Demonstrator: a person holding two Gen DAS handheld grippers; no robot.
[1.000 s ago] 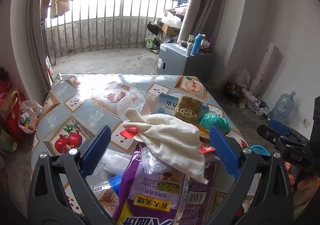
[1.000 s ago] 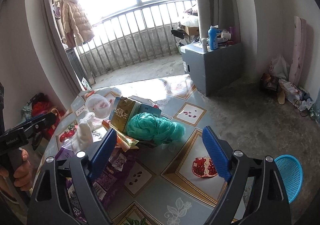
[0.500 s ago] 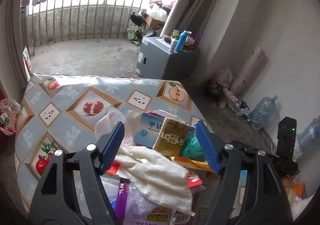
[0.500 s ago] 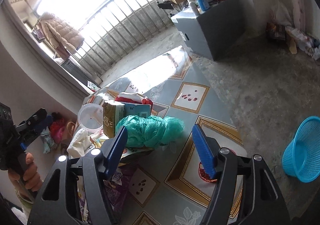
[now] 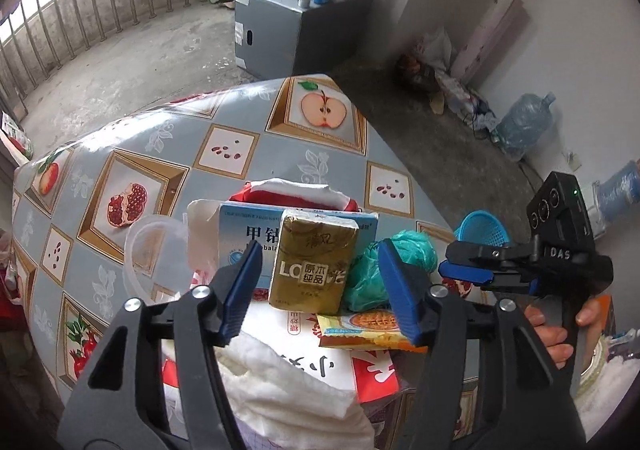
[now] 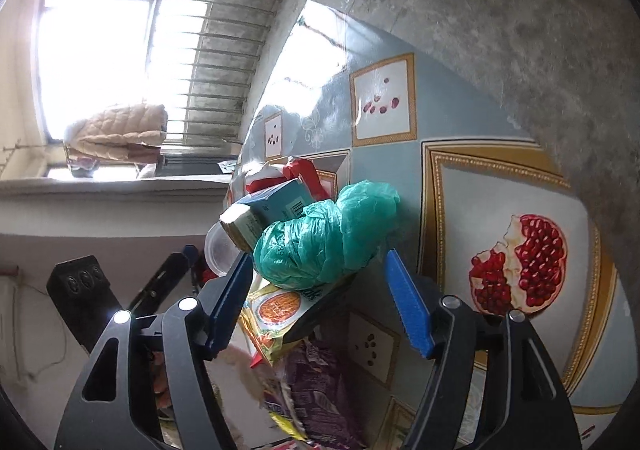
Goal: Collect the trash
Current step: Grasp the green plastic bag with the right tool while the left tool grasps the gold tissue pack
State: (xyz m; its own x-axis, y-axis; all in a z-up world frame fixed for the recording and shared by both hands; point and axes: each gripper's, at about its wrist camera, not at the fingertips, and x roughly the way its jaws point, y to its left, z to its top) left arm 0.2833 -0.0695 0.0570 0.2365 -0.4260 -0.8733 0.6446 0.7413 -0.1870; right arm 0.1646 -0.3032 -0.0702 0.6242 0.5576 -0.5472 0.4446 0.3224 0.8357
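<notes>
While the left gripper (image 5: 320,290) tips down over the trash pile on the patterned table (image 5: 224,137), its jaws are closing but stand apart — the gold tissue pack (image 5: 312,262) sits between them, untouched by either pad. Behind the pack lies a blue box (image 5: 244,234); just right of the gripper, a green plastic bag (image 5: 400,254). The right gripper (image 6: 320,290) is opening — jaws apart, straddling that bag and an orange wrapper (image 6: 276,314) below it.

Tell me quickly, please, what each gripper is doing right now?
Left gripper: closing around the gold packet, pads not yet touching.
Right gripper: opening, green bag between the jaws, nothing held.
</notes>
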